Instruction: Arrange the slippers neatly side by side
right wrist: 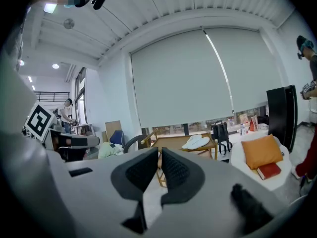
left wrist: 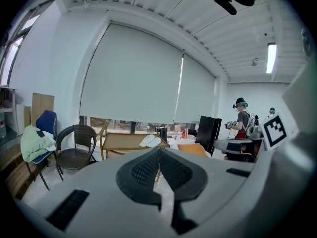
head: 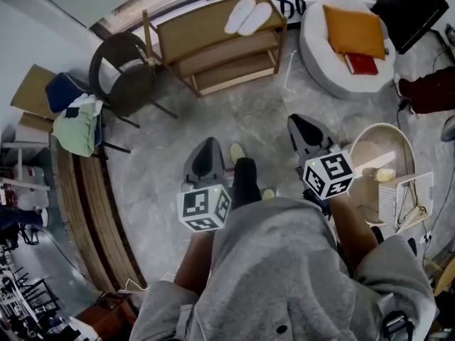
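Item: white slippers (head: pixel 248 15), paired atop the wooden shelf (head: pixel 186 40), well apart from me. Left gripper (head: pixel 207 148): jaws together, empty. Right gripper (head: pixel 303 125): narrow slit, empty. I'd open both wide on approach (nudge, don't squeeze).

Grey stone floor (head: pixel 249 112) open ahead to light wooden tiered shelf (head: pixel 199 30). Dark wicker chair (head: pixel 124 84) crowds its left end; white round beanbag seat (head: pixel 313 48) its right. Shelf top open above.
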A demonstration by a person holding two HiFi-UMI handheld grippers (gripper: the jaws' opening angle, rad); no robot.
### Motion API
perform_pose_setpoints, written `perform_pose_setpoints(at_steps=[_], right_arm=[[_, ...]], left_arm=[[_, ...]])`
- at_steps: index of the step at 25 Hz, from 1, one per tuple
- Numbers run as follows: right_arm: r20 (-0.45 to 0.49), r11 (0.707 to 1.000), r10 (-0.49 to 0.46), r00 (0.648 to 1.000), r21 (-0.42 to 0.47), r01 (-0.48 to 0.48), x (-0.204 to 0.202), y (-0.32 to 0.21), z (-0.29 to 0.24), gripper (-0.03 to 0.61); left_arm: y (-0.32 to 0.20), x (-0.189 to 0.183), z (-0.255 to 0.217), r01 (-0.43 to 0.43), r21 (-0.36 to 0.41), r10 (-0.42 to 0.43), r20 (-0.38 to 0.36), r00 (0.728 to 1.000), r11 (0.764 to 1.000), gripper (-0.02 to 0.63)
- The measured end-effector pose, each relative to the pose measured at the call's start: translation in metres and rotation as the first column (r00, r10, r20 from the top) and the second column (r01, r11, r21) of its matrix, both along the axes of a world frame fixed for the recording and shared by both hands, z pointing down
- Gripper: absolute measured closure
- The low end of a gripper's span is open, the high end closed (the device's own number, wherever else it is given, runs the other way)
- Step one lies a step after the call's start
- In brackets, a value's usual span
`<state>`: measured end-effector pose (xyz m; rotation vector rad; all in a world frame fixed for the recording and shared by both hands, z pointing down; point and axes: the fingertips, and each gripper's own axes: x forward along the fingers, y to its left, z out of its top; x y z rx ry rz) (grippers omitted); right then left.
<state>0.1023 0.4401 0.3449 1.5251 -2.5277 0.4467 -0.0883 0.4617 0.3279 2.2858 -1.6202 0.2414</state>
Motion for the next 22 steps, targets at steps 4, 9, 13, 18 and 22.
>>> perform_pose_setpoints(at_steps=[4,9,13,18,22], right_arm=[[0.0,0.999,0.007,1.0,-0.039,-0.007,-0.003,-0.026,0.013,0.541],[-0.005,0.998,0.008,1.0,-0.068,-0.008,-0.016,-0.068,0.02,0.541],[-0.007,0.997,0.008,1.0,-0.074,-0.009,-0.026,-0.099,0.018,0.541],[-0.005,0.997,0.004,1.0,-0.08,-0.004,-0.04,-0.136,0.012,0.541],[-0.014,0.996,-0.007,1.0,-0.089,0.005,-0.057,-0.161,0.015,0.541]], left_arm=[[-0.026,-0.004,0.012,0.0,-0.037,0.0,-0.008,1.0,0.999,0.598],[-0.066,-0.011,0.019,-0.013,-0.063,0.012,-0.016,1.0,0.998,0.598],[-0.101,-0.017,0.015,-0.024,-0.058,0.023,-0.017,1.0,0.998,0.598],[-0.139,-0.03,0.005,-0.019,-0.044,0.018,-0.02,1.0,0.999,0.598],[-0.162,-0.045,0.006,-0.014,-0.056,0.013,-0.016,1.0,0.998,0.598]])
